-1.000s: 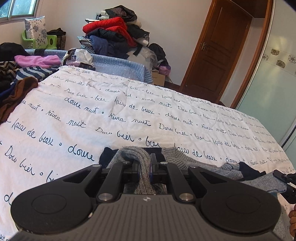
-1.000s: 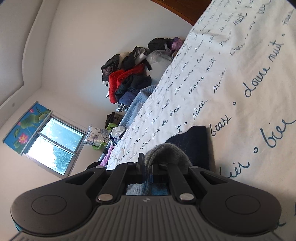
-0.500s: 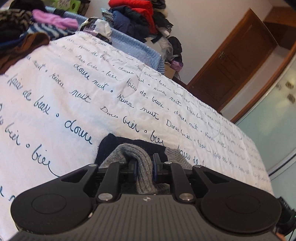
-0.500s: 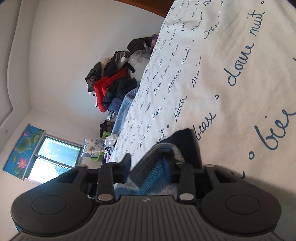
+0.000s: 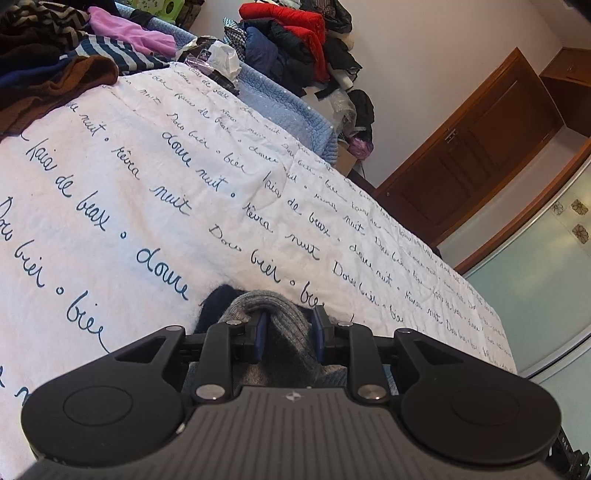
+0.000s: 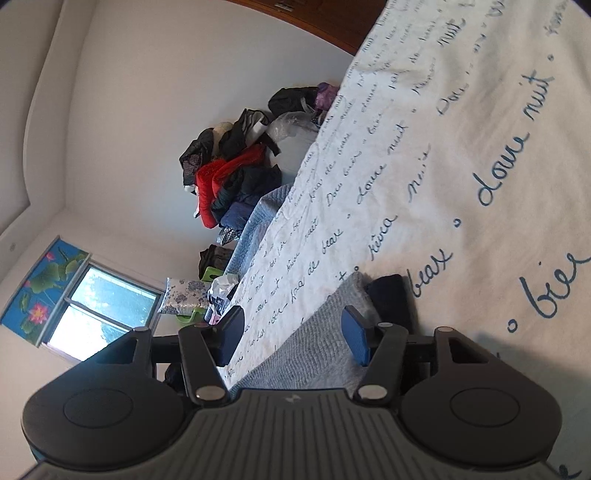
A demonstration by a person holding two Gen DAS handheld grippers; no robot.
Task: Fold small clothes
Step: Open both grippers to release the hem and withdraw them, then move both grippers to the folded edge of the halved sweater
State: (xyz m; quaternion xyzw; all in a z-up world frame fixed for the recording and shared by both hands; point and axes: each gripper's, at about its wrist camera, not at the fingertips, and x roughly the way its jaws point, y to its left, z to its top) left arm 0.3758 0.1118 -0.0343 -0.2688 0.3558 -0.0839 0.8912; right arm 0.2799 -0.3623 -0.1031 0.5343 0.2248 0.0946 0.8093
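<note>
With both the left gripper [image 5: 288,334] and right gripper [image 6: 291,334] parted around the grey sweater [image 5: 284,332], its loose fold may spring open on the bedspread [image 5: 147,184].

Grey knit sweater [image 5: 284,325] with navy trim [image 6: 389,299]. White bedspread [image 5: 155,192] in dark blue cursive script. Black hand-held gripper [image 6: 291,334], blue pads [image 6: 352,339]. Red jacket [image 5: 295,27], pink top [image 5: 129,33], brown door [image 5: 476,147].
</note>
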